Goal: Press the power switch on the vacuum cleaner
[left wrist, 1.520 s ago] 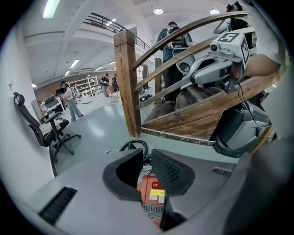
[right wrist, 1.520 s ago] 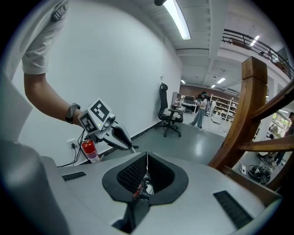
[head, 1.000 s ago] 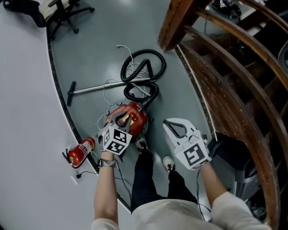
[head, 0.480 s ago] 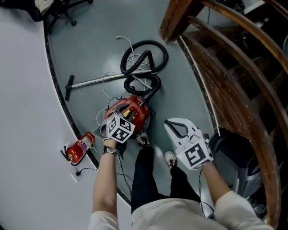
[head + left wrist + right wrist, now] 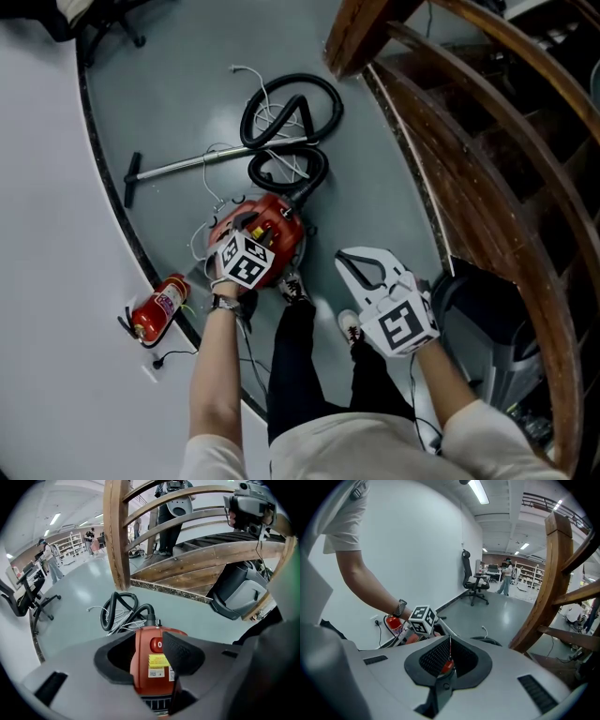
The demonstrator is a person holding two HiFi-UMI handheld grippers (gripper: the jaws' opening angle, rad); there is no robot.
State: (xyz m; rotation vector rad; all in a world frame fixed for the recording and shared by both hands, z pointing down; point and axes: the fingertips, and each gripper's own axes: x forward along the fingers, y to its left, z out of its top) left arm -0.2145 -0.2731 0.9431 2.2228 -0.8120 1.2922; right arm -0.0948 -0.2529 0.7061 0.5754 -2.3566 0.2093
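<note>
— Grippers?
— Two. Left gripper [image 5: 147,651]: jaws apart, just opened wider, with the switch [image 5: 156,644] of the one red vacuum [image 5: 272,225] showing between them. Right gripper [image 5: 449,653]: clenched, empty.
— Around?
— Floor [image 5: 187,84]: one hose [image 5: 291,112], one extinguisher [image 5: 155,309].

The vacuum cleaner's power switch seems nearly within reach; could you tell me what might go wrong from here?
1. The left gripper has just been opening its jaws; the vacuum cleaner shows between them, untouched, and the round red switch sits half behind one jaw, so a push may miss it.
2. The right gripper, shut, hangs clear, so nothing steadies the vacuum; it may slide on the floor.
</note>
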